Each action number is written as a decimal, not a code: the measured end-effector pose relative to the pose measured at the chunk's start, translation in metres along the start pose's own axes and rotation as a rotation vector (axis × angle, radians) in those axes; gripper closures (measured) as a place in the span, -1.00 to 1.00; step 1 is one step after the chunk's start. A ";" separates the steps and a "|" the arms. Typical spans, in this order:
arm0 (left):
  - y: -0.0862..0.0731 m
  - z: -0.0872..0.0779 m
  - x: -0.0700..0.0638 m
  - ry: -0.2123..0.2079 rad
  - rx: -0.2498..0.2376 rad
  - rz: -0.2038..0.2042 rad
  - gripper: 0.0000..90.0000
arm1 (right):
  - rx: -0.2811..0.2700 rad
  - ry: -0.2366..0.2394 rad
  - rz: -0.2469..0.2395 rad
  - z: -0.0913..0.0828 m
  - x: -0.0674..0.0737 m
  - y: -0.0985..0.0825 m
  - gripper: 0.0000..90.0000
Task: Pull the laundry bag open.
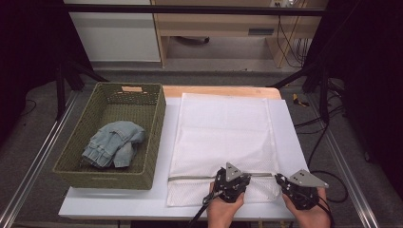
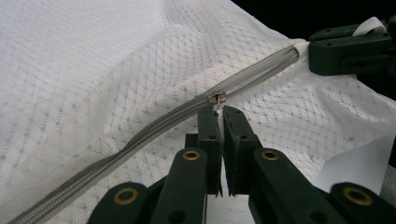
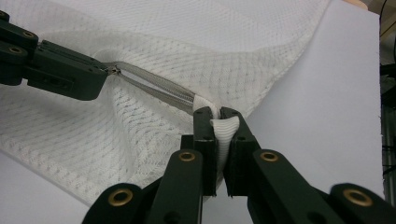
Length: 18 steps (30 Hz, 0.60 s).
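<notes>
White mesh is pinched at two spots. The left gripper [image 2: 219, 114] has its jaws pressed together on the small zipper pull [image 2: 217, 99] of the mesh laundry bag [image 1: 223, 137], with the grey zipper [image 2: 154, 126] running away on both sides of the tips. The right gripper [image 3: 218, 116] clamps the white fabric tab [image 3: 225, 128] at the zipper's end, at the bag's near right corner; the cloth is bunched between its pads. In the high view the two grippers sit close together at the table's near edge, left gripper [image 1: 231, 183] on the zipper line, right gripper [image 1: 285, 183] just beyond the bag's right edge.

The bag lies flat on the white table top [image 1: 119, 204], stretching away from the hands toward the far edge, its zipper across the near end. To the right of the bag only a narrow strip of table remains. On the left stands a green woven basket [image 1: 157, 137] just beside the bag, holding folded blue jeans [image 1: 111, 142]; bare table lies in front of it.
</notes>
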State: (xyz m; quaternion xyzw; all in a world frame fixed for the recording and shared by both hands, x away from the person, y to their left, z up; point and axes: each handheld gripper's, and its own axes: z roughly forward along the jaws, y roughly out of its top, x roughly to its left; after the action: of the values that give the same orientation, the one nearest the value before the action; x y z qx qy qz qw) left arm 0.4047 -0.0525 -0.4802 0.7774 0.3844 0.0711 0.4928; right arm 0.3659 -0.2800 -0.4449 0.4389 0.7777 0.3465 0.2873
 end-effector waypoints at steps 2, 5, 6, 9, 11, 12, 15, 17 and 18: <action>0.000 -0.002 0.002 0.001 0.003 0.002 0.93 | -0.001 0.000 0.001 0.000 -0.001 0.000 0.91; -0.001 -0.004 0.004 0.007 0.003 -0.001 0.93 | -0.001 0.000 -0.002 0.000 -0.001 0.000 0.91; -0.001 -0.005 0.005 0.008 0.005 0.000 0.93 | -0.002 0.002 0.001 0.000 0.000 0.000 0.91; -0.002 -0.008 0.007 0.014 0.006 0.001 0.93 | 0.000 0.000 -0.001 0.000 0.000 0.000 0.91; -0.003 -0.009 0.009 0.018 0.004 -0.003 0.93 | 0.005 -0.001 0.001 0.000 -0.001 0.000 0.91; -0.004 -0.010 0.011 0.021 0.007 -0.003 0.93 | 0.003 0.001 0.001 0.001 -0.002 -0.001 0.91; -0.005 -0.013 0.013 0.025 -0.002 -0.016 0.93 | 0.006 0.005 0.010 0.001 -0.002 -0.001 0.91; -0.006 -0.015 0.015 0.028 -0.001 -0.014 0.93 | 0.007 0.002 0.011 0.001 -0.002 -0.001 0.91; -0.006 -0.016 0.016 0.029 -0.002 -0.014 0.93 | 0.005 0.002 0.010 0.001 -0.002 -0.001 0.91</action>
State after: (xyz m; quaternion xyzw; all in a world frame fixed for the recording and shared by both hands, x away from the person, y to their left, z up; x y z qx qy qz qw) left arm 0.4048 -0.0291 -0.4812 0.7730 0.3969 0.0794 0.4885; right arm 0.3669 -0.2815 -0.4459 0.4429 0.7767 0.3464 0.2837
